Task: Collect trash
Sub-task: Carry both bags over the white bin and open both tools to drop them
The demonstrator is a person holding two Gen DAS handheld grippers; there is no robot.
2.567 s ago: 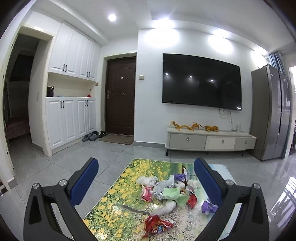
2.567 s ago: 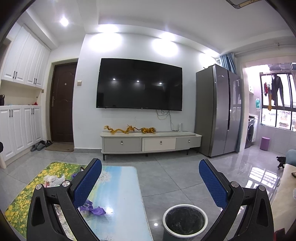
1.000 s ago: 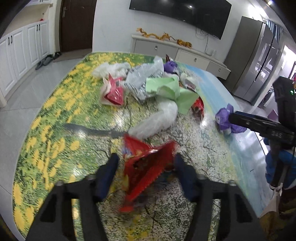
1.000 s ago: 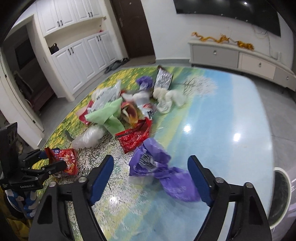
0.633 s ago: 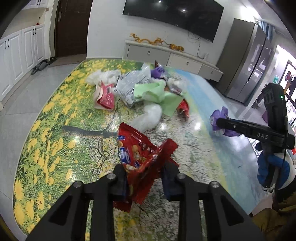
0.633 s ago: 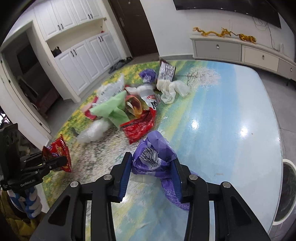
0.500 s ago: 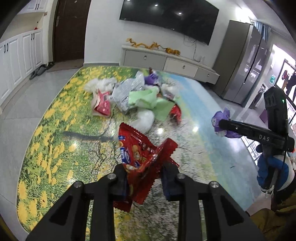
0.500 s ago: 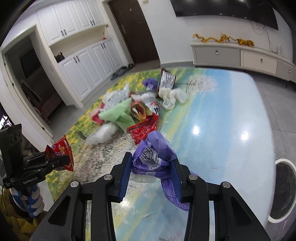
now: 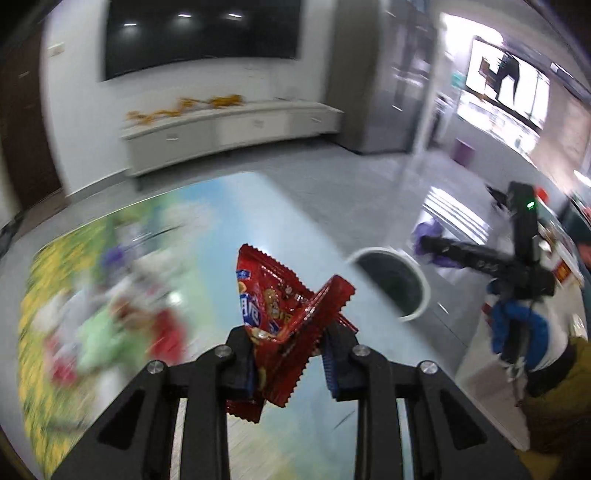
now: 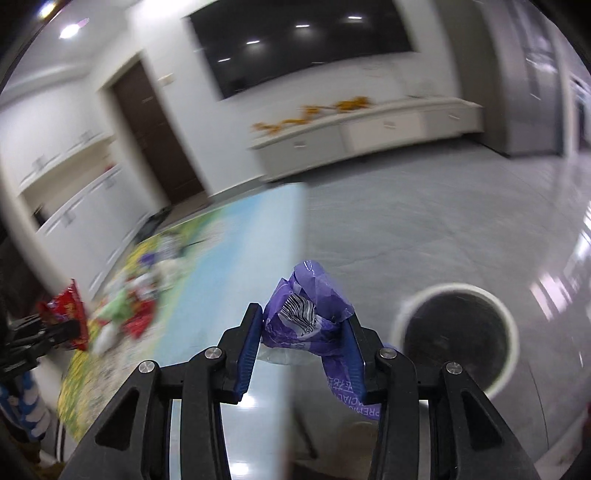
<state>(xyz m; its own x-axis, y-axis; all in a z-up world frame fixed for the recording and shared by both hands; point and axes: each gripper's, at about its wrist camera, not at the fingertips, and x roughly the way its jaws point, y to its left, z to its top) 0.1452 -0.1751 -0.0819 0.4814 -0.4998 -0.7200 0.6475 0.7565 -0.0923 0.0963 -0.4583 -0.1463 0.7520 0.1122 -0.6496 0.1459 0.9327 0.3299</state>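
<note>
My left gripper [image 9: 290, 356] is shut on a crumpled red snack wrapper [image 9: 284, 306], held in the air above the table [image 9: 207, 229]. My right gripper [image 10: 304, 345] is shut on a purple wrapper [image 10: 308, 319] with a barcode, held over the table's right edge. A round white-rimmed bin [image 10: 456, 338] with a dark inside stands on the floor just right of that gripper. In the left wrist view the bin [image 9: 391, 280] lies beyond the table edge, and the right gripper [image 9: 424, 243] with the purple wrapper [image 9: 430, 232] hangs beside it. A blurred pile of trash [image 9: 110, 295] stays on the table at left.
The table top [image 10: 218, 258] carries a printed landscape picture. A low white TV cabinet [image 9: 229, 129] and a wall television [image 9: 199, 33] stand at the back, a grey fridge [image 9: 373, 74] at the right. Grey tiled floor [image 10: 424, 221] surrounds the bin. A person's clothing [image 9: 554, 387] shows at right.
Both grippers closed on their wrappers, lifted them off the table, and swung right toward the bin. The views now blur and tilt, with the trash pile falling to the left.
</note>
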